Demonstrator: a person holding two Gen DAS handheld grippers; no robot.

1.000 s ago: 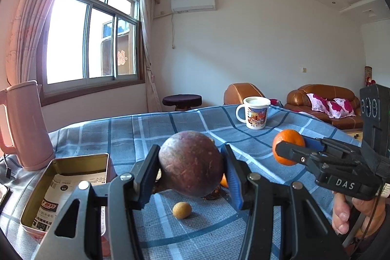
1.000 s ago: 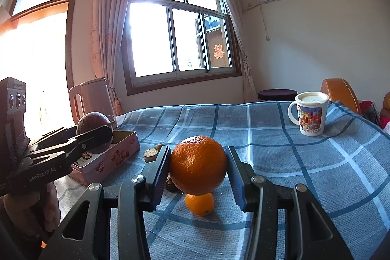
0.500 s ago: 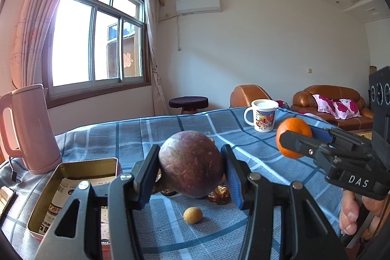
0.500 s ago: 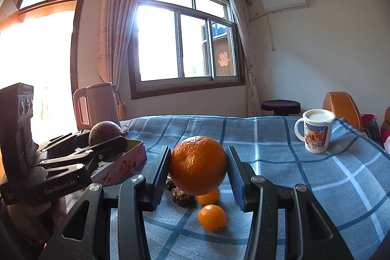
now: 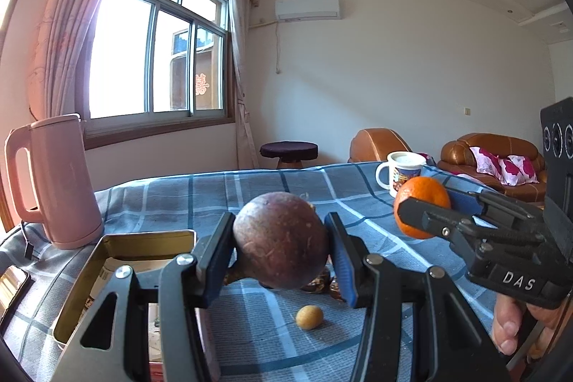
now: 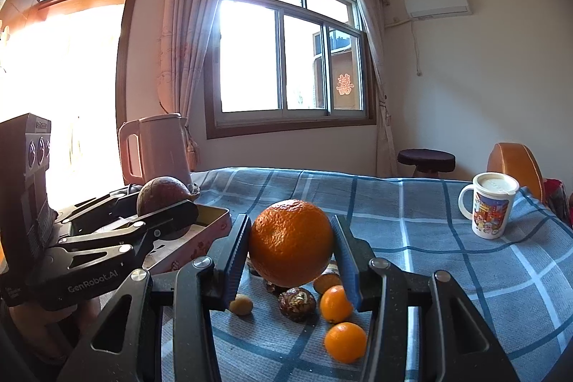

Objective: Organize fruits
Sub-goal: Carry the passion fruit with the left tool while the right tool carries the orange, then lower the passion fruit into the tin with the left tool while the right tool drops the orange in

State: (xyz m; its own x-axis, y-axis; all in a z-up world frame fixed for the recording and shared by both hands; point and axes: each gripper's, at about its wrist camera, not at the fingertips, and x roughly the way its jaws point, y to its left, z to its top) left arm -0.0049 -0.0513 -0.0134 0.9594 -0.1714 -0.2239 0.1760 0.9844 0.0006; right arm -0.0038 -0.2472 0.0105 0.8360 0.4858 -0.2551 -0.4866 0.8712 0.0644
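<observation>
A blue checked tablecloth [image 6: 447,260] covered the table. At nine o'clock an open tin [image 5: 107,260] lay. The left gripper [image 5: 281,251] clamped a purple passion fruit [image 5: 281,240] above the cloth; at three o'clock the right gripper [image 6: 292,249] pinched an orange [image 6: 290,242].

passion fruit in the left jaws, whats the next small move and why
Probably carry the passion fruit a little to the left and lower it over the open tin. The left gripper grips it clear of the cloth, the tin sits just left of it, and the right gripper is busy with the orange.
</observation>
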